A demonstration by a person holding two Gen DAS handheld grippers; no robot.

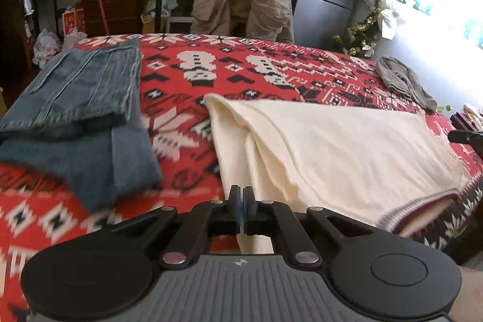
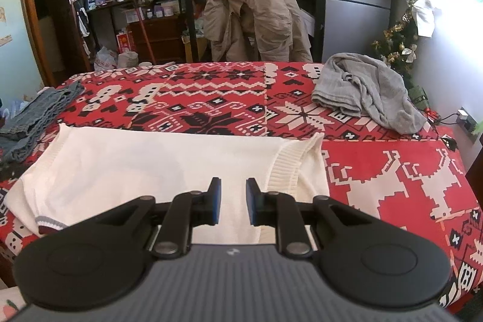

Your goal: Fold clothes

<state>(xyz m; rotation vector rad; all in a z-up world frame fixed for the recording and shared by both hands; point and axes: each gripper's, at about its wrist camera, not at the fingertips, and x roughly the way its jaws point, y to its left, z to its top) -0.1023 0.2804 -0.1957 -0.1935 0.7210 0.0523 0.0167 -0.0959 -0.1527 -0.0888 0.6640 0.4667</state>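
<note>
Clothes lie on a bed with a red blanket (image 2: 392,171), and two claws work on them. A white sweater (image 2: 151,165) is spread flat in the middle, most likely so it can be folded neatly. Its striped hem (image 1: 422,210) is on the near side. The left claw (image 1: 243,201) has its jaws pressed together, and a fold of the sweater (image 1: 256,159) runs up from right in front of the tips. White cloth also shows under the claw. I think it is pinching the cloth to drag that side over, but the pinch itself is hard to see. The rest of the sweater lies ahead of this claw and off to its right. The right claw (image 2: 233,195) has its jaws a little way apart with nothing between them. It hangs just over the sweater, which lies under it and ahead of it. The ribbed collar (image 2: 286,171) is just to the right of its tips. Maybe this claw waits there to grab the next bit. Jeans (image 1: 75,98) sit folded to the left of the left claw, so they look done. A gray top (image 2: 368,92) lies in a heap far ahead of the right claw, to its right, not folded yet. A tan coat (image 2: 256,14) hangs on a chair behind the bed.
</note>
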